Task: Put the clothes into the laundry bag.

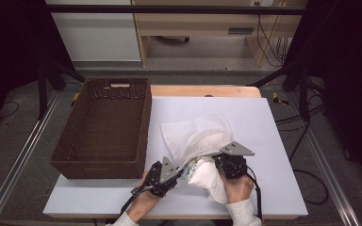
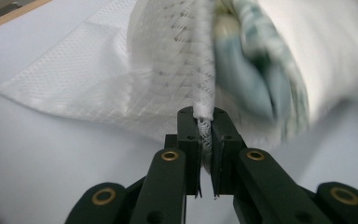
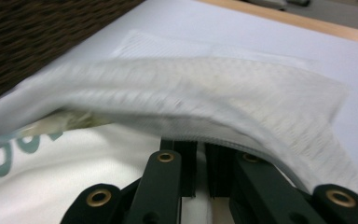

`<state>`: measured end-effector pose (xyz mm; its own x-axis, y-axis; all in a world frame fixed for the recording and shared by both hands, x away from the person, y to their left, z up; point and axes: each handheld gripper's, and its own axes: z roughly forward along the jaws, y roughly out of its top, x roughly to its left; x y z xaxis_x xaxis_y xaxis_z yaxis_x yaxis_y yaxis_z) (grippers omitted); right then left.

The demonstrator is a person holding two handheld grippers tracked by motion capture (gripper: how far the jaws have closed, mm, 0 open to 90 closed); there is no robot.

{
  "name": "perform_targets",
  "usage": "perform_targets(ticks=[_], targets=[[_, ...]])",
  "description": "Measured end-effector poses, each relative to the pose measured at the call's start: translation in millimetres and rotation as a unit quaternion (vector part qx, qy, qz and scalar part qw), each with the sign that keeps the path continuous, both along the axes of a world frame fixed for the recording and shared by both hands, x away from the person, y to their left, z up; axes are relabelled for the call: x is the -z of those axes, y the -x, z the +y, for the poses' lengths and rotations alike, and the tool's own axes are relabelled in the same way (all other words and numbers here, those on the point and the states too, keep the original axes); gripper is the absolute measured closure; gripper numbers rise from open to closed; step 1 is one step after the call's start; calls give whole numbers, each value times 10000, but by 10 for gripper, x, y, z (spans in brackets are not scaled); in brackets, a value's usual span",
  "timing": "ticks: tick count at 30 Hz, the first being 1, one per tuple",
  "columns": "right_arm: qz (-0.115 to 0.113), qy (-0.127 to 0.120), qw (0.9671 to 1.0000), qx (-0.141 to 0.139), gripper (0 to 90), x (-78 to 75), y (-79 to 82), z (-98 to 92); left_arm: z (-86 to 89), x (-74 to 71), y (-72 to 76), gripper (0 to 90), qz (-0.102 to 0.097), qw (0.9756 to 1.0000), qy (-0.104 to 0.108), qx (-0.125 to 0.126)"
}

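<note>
The table (image 1: 273, 141) has a white top, and a big brown wicker basket (image 1: 101, 127) sits on its left side. Just right of the basket, near the front edge, lies a white mesh bag (image 1: 195, 134) with a white garment (image 1: 207, 179) half in, half out of its mouth; the garment has some teal print on it. Looks like the job here is stuffing that garment into the bag.

If I were doing this step, I'd keep both grips right on the rim of the bag's mouth and pull them apart so the opening stays wide, then work the bag over the garment bit by bit instead of yanking. Mesh slips out of narrow pads easily, so a grip on the thick seam is the safe bet. Also watch that the garment doesn't slide off the front of the table.

The left gripper (image 2: 204, 122) has its jaws pressed nearly together, pinching the bag's rim seam between the pads, clear as day in the left gripper view. The right gripper (image 3: 200, 148) has its jaws just as close together, tips tucked under the bag's upper edge. It seems to be clamped on that edge, but the mesh drapes over the tips, so the actual pinch is hidden.
</note>
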<state>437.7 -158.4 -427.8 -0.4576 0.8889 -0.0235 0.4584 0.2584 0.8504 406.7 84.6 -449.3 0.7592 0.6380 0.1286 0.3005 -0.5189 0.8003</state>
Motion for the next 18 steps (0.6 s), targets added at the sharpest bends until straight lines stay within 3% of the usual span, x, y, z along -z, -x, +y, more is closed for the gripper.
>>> perform_targets(ticks=[3,7,8,9,11,12,13,14,15,18], targets=[[-68,-47,9997,211,845,31,-60,1,90,44,56,834,110,9999,60,102],[-115,19,9997,211,794,134,-73,134,65,149,58,831,174,9997,-148,66],[-88,-33,9999,-51,709,105,-41,129,68,166,63,831,167,9998,-124,40],[-88,-33,9999,-51,709,105,-41,129,68,166,63,830,167,9998,-124,40],[-64,-200,9990,-398,653,9,37,49,81,145,60,830,176,9998,-54,28],[-40,-317,9972,-670,611,-70,155,-25,64,123,66,830,167,9999,-21,1],[-40,-317,9972,-670,611,-70,155,-25,64,123,66,830,167,9999,-21,1],[75,-308,9960,-836,496,-82,251,-49,38,114,79,829,125,9998,-140,-69],[43,-334,9946,-984,411,-67,300,-54,31,122,84,830,119,9998,-144,-91],[220,-354,9915,-1236,305,-63,391,-43,54,126,71,830,187,9997,-92,-109]])
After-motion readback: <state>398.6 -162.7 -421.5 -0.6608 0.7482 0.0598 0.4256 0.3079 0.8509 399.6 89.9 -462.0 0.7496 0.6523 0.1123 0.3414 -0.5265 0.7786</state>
